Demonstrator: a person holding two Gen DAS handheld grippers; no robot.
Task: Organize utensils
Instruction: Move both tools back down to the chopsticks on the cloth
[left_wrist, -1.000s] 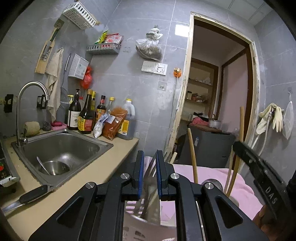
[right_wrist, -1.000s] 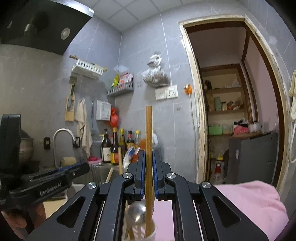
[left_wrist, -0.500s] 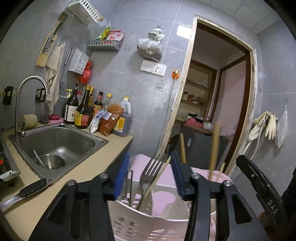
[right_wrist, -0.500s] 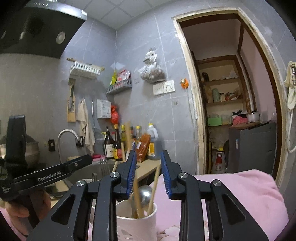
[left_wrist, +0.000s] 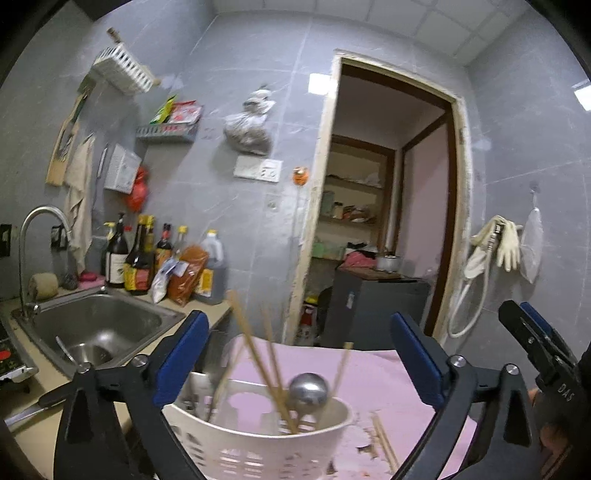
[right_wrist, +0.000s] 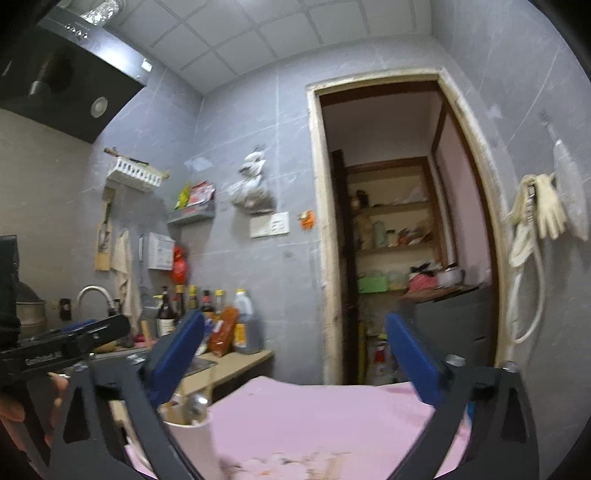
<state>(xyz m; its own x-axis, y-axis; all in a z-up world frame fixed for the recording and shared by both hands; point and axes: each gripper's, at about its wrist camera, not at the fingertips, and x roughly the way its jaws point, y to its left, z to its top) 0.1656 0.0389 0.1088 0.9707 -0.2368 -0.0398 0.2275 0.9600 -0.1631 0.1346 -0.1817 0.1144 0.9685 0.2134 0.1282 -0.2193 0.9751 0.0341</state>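
Observation:
A white slotted utensil basket (left_wrist: 258, 446) stands on a pink cloth (left_wrist: 384, 373). It holds several wooden chopsticks (left_wrist: 255, 347) and a steel ladle (left_wrist: 308, 390). My left gripper (left_wrist: 299, 356) is just behind the basket, its jaws opening wide; the blue pads (left_wrist: 181, 354) touch nothing. Loose chopsticks (left_wrist: 384, 441) lie on the cloth to the basket's right. My right gripper (right_wrist: 295, 356) is also opening wide, with nothing between its fingers. In the right wrist view the basket (right_wrist: 192, 439) sits low at the left, beside the left finger. Each gripper shows in the other's view: right gripper (left_wrist: 535, 347), left gripper (right_wrist: 66, 347).
A steel sink (left_wrist: 92, 332) with a tap (left_wrist: 33, 240) is at the left, with sauce bottles (left_wrist: 140, 258) behind it. A knife (left_wrist: 48, 398) lies on the counter edge. A doorway (left_wrist: 388, 221) opens ahead; gloves (left_wrist: 506, 243) hang on the right wall.
Both grippers went from shut to wide open, letting go of the fork and the chopstick. Both have pulled back from the basket and lifted a little, and the utensils now stand in it.

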